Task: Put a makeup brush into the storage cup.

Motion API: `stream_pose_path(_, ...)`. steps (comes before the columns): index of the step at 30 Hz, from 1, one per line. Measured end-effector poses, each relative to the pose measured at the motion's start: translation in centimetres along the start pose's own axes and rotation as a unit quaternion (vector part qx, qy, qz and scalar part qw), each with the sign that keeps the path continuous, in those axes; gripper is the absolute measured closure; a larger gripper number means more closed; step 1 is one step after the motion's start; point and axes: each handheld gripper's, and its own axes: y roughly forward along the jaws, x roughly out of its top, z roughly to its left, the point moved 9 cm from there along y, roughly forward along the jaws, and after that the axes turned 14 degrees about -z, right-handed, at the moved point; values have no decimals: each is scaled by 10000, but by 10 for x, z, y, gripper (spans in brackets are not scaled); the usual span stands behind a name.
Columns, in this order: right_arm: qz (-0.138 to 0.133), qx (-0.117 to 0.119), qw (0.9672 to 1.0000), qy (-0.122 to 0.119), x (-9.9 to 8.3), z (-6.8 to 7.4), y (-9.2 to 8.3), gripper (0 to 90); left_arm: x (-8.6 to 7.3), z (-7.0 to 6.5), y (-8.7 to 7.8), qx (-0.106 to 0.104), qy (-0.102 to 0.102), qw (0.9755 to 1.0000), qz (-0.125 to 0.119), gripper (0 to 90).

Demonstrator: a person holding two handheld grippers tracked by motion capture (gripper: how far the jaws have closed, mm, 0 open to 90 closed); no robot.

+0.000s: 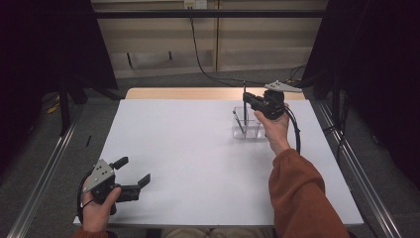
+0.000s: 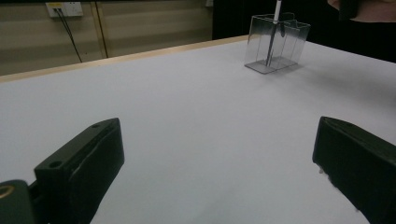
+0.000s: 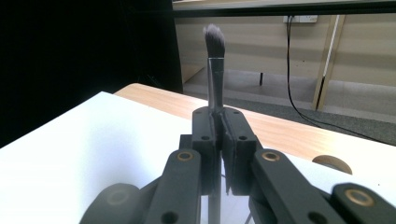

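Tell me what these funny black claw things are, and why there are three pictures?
A person holds a grabbing tool in each hand. One picture looks down from above the white table; the other two come from little cameras riding on each tool. The left gripper rests near the table's edge with its fingers wide apart, holding nothing. The right gripper has pinched a makeup brush, bristles up, above a clear plastic holder. Another thin stick leans inside that holder.

A white table (image 1: pixel 198 148) with a wooden far edge carries a clear plastic holder (image 1: pixel 247 128).
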Motion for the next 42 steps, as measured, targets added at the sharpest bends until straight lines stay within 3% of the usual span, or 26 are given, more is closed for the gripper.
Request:
stream_pose_path(18,152,-41,9999,-20,-16,-3,0,849,0,-1,0,-23,10,10000,2,22)
stream_pose_path(33,182,-24,9998,113,-21,-6,-1,841,0,0,1,5,-11,10000,12,22)
stream_pose_path(42,174,-14,9997,163,-21,-7,-2,770,-1,0,3,-23,-30,10000,17,22)
